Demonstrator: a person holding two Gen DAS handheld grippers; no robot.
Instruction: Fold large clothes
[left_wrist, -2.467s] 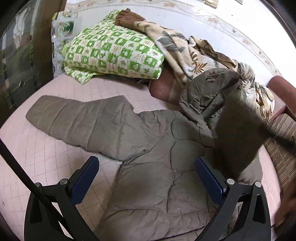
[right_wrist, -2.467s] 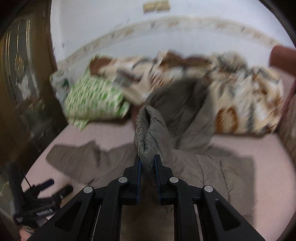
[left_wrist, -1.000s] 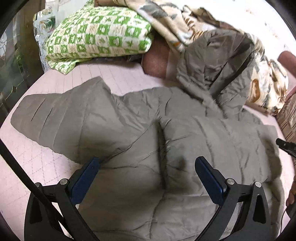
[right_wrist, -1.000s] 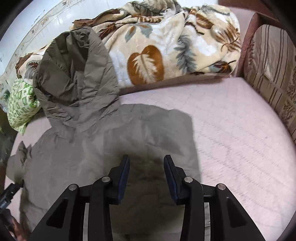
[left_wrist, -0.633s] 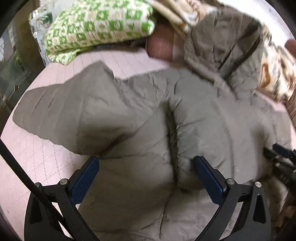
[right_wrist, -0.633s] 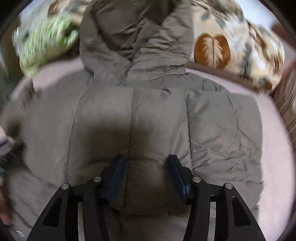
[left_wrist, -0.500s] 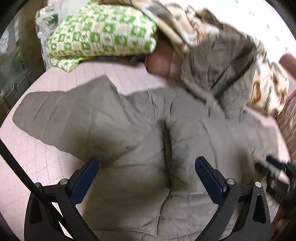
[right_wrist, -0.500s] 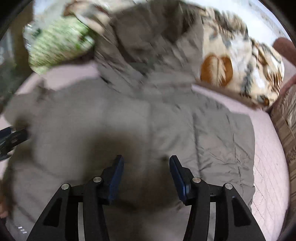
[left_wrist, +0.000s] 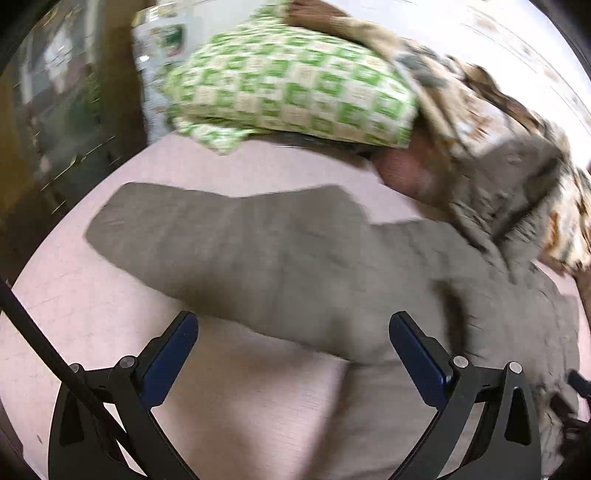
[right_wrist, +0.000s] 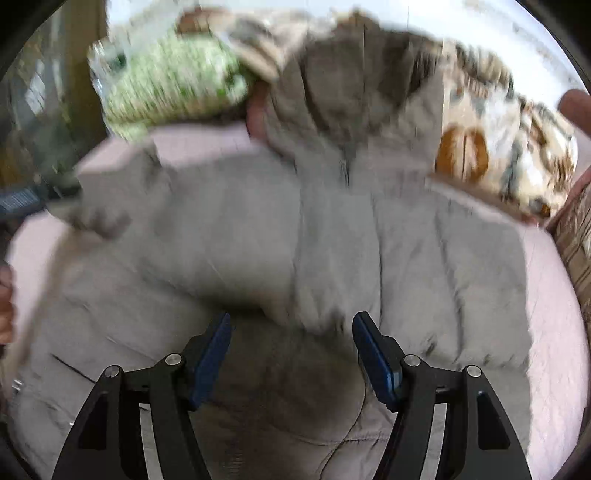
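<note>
Nearest the lens in the right wrist view, the right gripper (right_wrist: 291, 343) hangs over the lower body of a grey-brown quilted hooded jacket (right_wrist: 332, 236), its blue-padded jaws spreading wider with nothing pinched between them; the padded cloth lies below, not in the gap. In the left wrist view the left gripper (left_wrist: 293, 347) stands wide apart and empty above the spot where the jacket's outstretched sleeve (left_wrist: 207, 236) meets the body. The jacket lies flat on a pale pink quilted bed cover (left_wrist: 92, 314), that sleeve reaching toward the left of the left wrist view, the other side already looking tucked in over the body, though motion blur leaves this unsure. Further back, the hood (right_wrist: 354, 85) rests up against the bedding. Behind it sit a green-and-cream checked pillow (left_wrist: 295, 81) and a leaf-patterned blanket (right_wrist: 498, 147), with a white wall beyond.

The step in hand appears to be folding the remaining sleeve across the body. To do it well, the left gripper would likely take the sleeve near its cuff, biting through the full padded thickness so the slippery shell does not slide out, and carry it low and level across the chest. The right gripper could press the shoulder seam to hold the crease line. The puffy filling will tend to spring back, so the fold wants smoothing flat before release.
</note>
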